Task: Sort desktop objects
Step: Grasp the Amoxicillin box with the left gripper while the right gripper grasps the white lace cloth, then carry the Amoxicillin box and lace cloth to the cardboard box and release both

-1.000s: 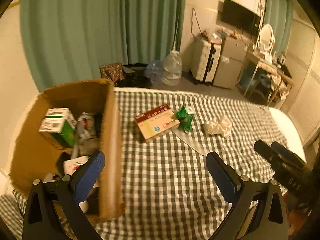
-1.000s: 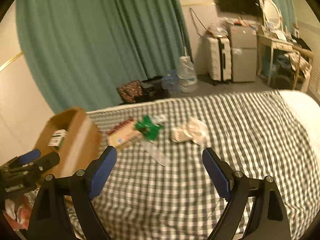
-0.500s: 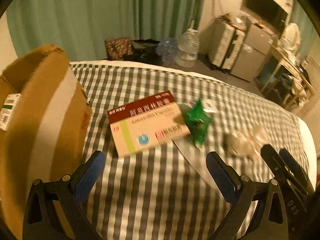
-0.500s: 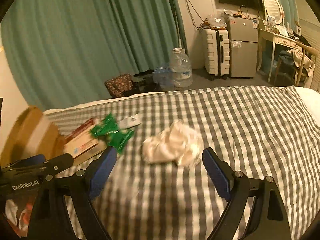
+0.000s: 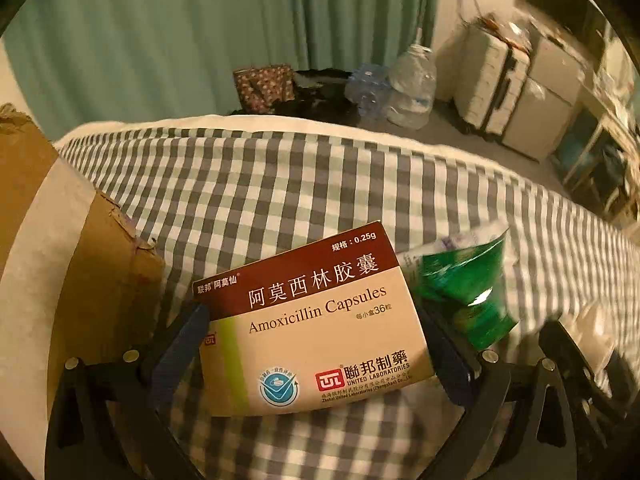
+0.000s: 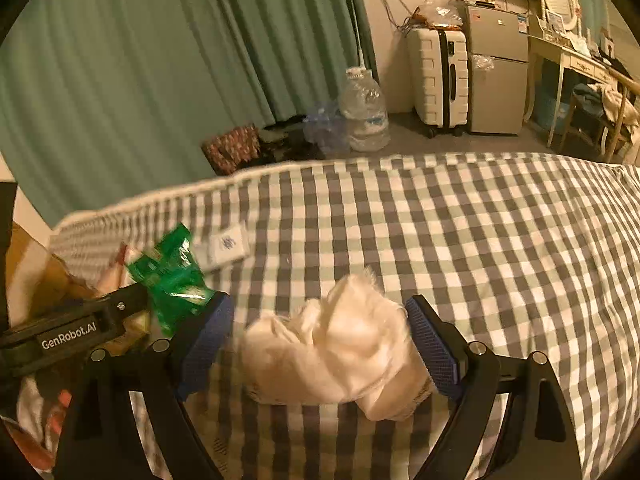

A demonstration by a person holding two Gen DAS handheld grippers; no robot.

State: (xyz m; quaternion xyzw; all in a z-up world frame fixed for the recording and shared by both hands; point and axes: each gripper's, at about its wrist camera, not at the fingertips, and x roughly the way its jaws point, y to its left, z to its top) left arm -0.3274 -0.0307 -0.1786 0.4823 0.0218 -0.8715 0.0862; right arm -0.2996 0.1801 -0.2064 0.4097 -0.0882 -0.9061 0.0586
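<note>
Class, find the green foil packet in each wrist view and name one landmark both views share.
Left wrist view: green foil packet at right of centre, right of the amoxicillin box.
Right wrist view: green foil packet at lower left, left of the crumpled tissue.
Shared landmark: the large water bottle on the floor.

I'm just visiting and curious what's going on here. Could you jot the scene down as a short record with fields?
surface: gray-and-white checked cloth
left gripper: open, fingers either side of the amoxicillin box
right gripper: open, fingers either side of the crumpled white tissue
beside the medicine box: green foil packet
container: cardboard box at the left
lifted yet: nothing, both items lie on the cloth
</note>
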